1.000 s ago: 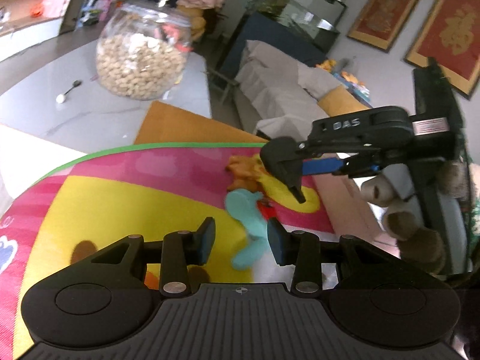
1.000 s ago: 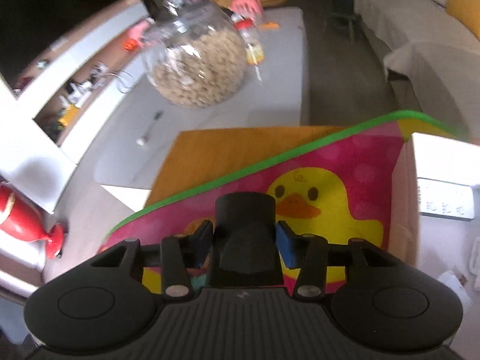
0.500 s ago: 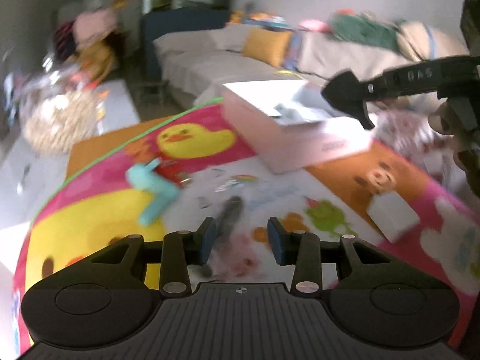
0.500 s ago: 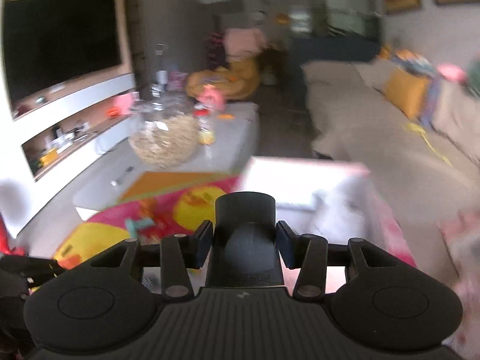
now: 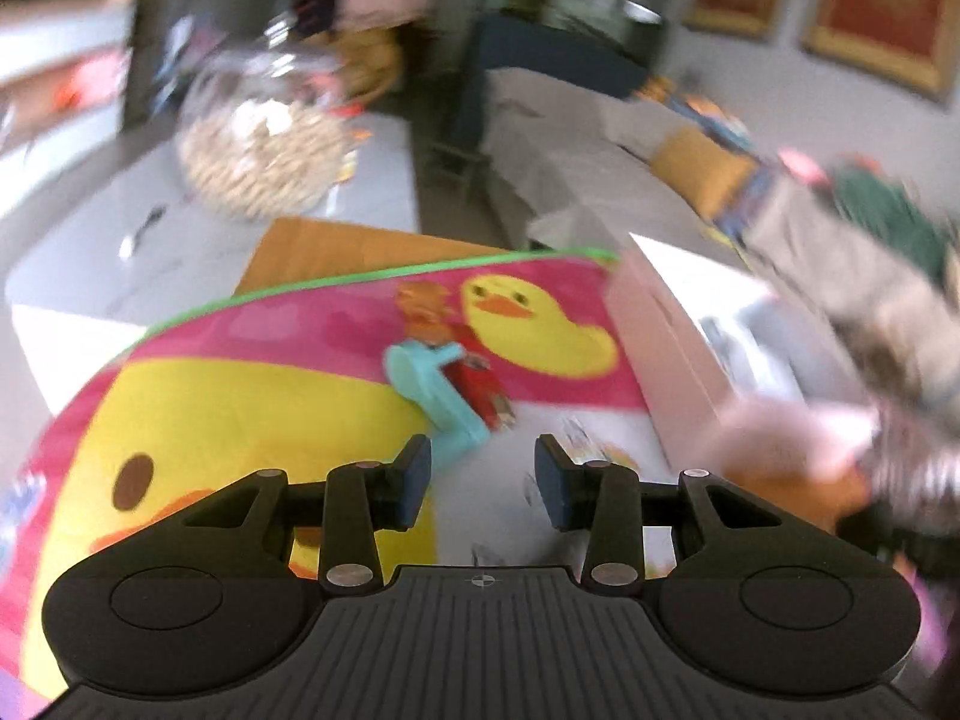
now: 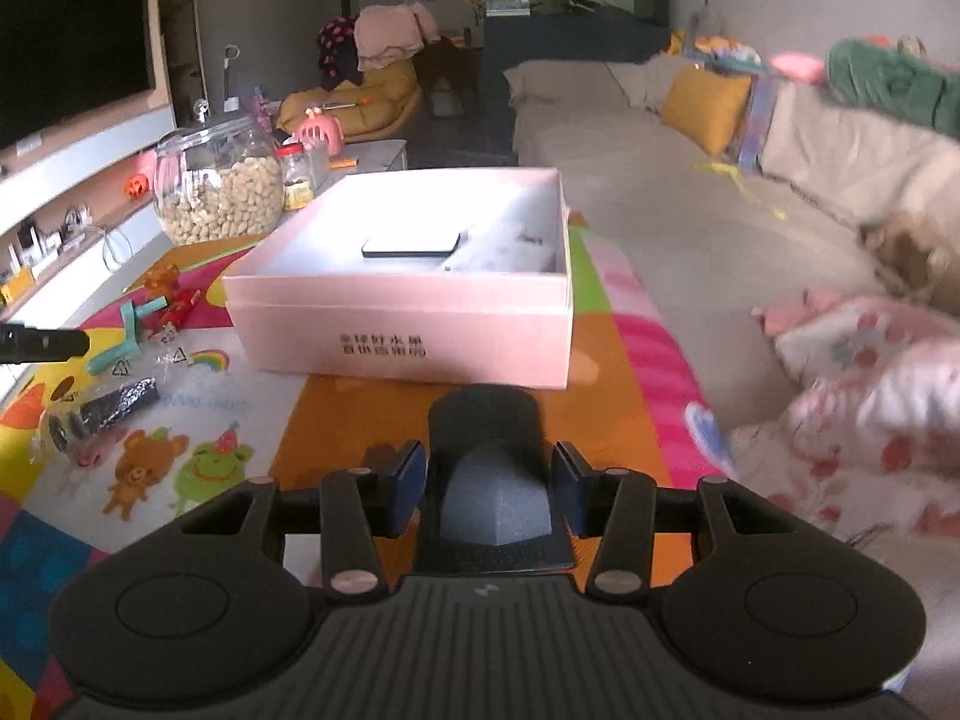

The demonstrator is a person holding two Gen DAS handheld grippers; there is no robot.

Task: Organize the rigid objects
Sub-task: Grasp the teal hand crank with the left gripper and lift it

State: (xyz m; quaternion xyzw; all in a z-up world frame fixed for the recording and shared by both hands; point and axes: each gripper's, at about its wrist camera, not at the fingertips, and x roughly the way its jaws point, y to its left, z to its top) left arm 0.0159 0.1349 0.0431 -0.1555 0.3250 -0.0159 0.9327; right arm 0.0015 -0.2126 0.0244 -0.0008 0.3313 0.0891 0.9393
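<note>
A colourful play mat [image 6: 336, 420] carries a pink box [image 6: 408, 324] far centre; left of it lies a teal toy [image 6: 123, 336]. The right gripper [image 6: 489, 489] pinches a dark block [image 6: 489, 480]; the left gripper [image 5: 483, 474] is spread, empty

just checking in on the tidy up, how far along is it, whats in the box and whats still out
Done: the pink box already holds a flat black slab and a grey item.
In hand: the right gripper is shut on a black object, facing the box. The left gripper is open and holds nothing.
Left: the teal toy, red toy and dark wrapped piece lie on the play mat.
</note>
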